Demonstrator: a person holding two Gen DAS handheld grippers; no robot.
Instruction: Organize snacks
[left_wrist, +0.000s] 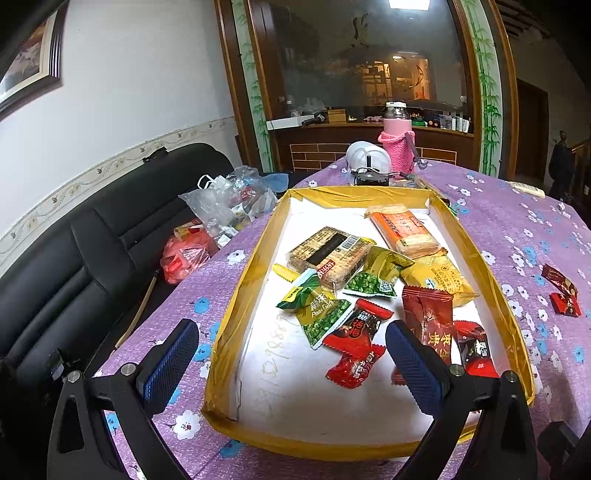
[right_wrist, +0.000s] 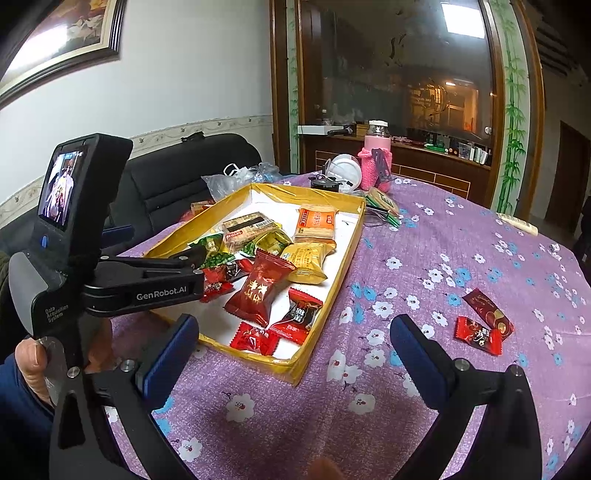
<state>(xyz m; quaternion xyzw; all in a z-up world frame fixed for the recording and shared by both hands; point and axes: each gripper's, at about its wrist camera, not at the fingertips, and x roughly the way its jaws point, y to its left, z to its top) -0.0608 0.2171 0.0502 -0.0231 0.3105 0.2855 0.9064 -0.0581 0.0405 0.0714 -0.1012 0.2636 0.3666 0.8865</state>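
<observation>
A yellow-rimmed tray (left_wrist: 243, 295) (right_wrist: 344, 266) with a white floor holds several snack packets: green pea bags (left_wrist: 321, 314), a cracker pack (left_wrist: 328, 254), an orange pack (left_wrist: 402, 229), a yellow pack (left_wrist: 439, 280), a dark red packet (left_wrist: 428, 314) (right_wrist: 258, 291) and small red candies (left_wrist: 354, 365) (right_wrist: 299, 314). My left gripper (left_wrist: 291, 354) (right_wrist: 201, 266) hangs open over the tray's near end, holding nothing. Two candies, one dark red (right_wrist: 487, 310) (left_wrist: 557, 277) and one bright red (right_wrist: 478, 334) (left_wrist: 565, 304), lie on the purple cloth right of the tray. My right gripper (right_wrist: 295, 350) is open and empty above the cloth, left of them.
A pink-sleeved bottle (left_wrist: 397, 136) (right_wrist: 375, 162) and a white object (left_wrist: 365, 157) stand beyond the tray. Plastic bags (left_wrist: 229, 199) lie on the black sofa (left_wrist: 92, 266) past the table's left edge. A person's hand (right_wrist: 31, 362) holds the left gripper's handle.
</observation>
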